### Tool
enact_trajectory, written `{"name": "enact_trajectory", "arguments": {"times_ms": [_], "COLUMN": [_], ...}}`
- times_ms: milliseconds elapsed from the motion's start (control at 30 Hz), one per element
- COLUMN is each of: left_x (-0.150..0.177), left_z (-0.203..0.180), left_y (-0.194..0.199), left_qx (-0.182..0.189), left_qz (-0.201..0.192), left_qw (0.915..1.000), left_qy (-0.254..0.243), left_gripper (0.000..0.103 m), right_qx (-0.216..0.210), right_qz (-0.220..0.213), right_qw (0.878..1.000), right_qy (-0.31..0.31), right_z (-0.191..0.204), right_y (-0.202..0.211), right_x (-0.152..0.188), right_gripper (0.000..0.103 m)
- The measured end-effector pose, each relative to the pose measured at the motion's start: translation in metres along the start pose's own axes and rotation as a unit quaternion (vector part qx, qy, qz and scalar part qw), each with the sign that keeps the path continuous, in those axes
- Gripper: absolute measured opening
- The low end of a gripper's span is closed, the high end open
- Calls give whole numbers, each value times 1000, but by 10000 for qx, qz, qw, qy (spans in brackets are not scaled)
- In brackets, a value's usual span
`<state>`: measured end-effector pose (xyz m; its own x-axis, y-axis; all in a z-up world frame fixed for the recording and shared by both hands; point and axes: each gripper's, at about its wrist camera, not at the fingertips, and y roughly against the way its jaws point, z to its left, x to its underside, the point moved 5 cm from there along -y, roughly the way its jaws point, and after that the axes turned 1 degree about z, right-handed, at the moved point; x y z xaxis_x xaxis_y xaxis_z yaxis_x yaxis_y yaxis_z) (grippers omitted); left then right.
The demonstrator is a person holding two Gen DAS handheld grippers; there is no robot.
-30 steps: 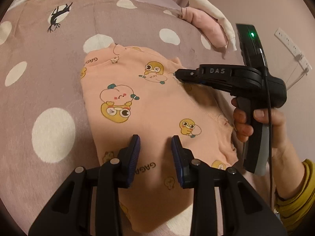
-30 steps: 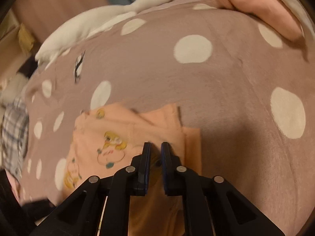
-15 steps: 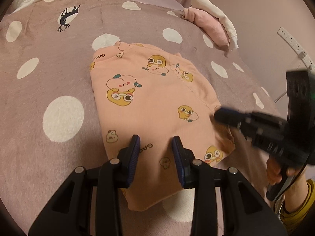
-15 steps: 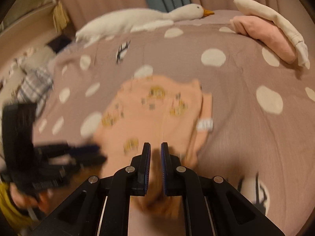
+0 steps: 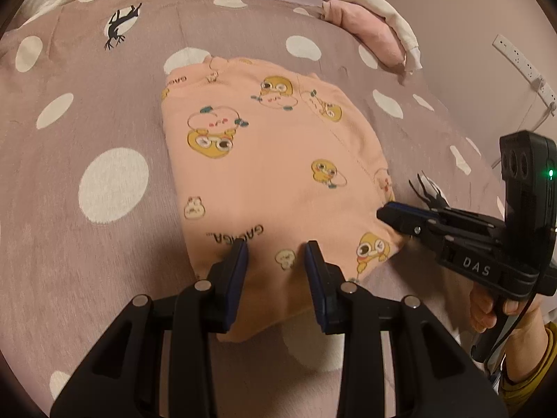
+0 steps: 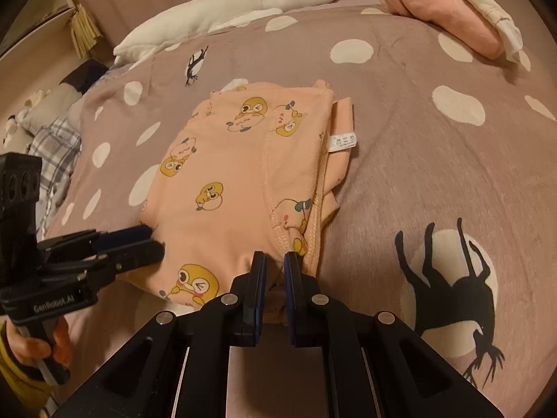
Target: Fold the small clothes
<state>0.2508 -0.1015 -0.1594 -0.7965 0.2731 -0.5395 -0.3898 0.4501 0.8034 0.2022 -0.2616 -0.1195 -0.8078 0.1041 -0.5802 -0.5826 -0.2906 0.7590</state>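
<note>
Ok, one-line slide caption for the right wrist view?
Right gripper shut at the near edge of the folded peach duck-print garment on a mauve polka-dot bedspread; left gripper at its left edge.

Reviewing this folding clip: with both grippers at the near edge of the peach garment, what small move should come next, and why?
Probably lift that near edge and carry it toward the far edge. The right gripper looks shut on the peach garment's corner; the left gripper straddles the hem, jaws apart.

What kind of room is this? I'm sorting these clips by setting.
Most likely a bedroom: the peach garment lies on a polka-dot bedspread, with a plush goose along the far edge and folded clothes stacked nearby.
</note>
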Motion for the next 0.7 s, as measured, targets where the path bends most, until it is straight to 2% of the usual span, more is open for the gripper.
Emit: {"name": "enact_trajectory", "arguments": {"times_ms": [700], "left_x": [16], "left_z": [-1], "left_y": [6], "left_qx": [-41], "left_qz": [106], "left_qw": [9999], "left_qy": [-41], "left_gripper": [34], "right_qx": [-65], "right_qz": [21], "right_qw": [9995], "right_qy": [-300], "right_z": [-5], "right_y": [6], "right_x": [7], "right_gripper": [8]}}
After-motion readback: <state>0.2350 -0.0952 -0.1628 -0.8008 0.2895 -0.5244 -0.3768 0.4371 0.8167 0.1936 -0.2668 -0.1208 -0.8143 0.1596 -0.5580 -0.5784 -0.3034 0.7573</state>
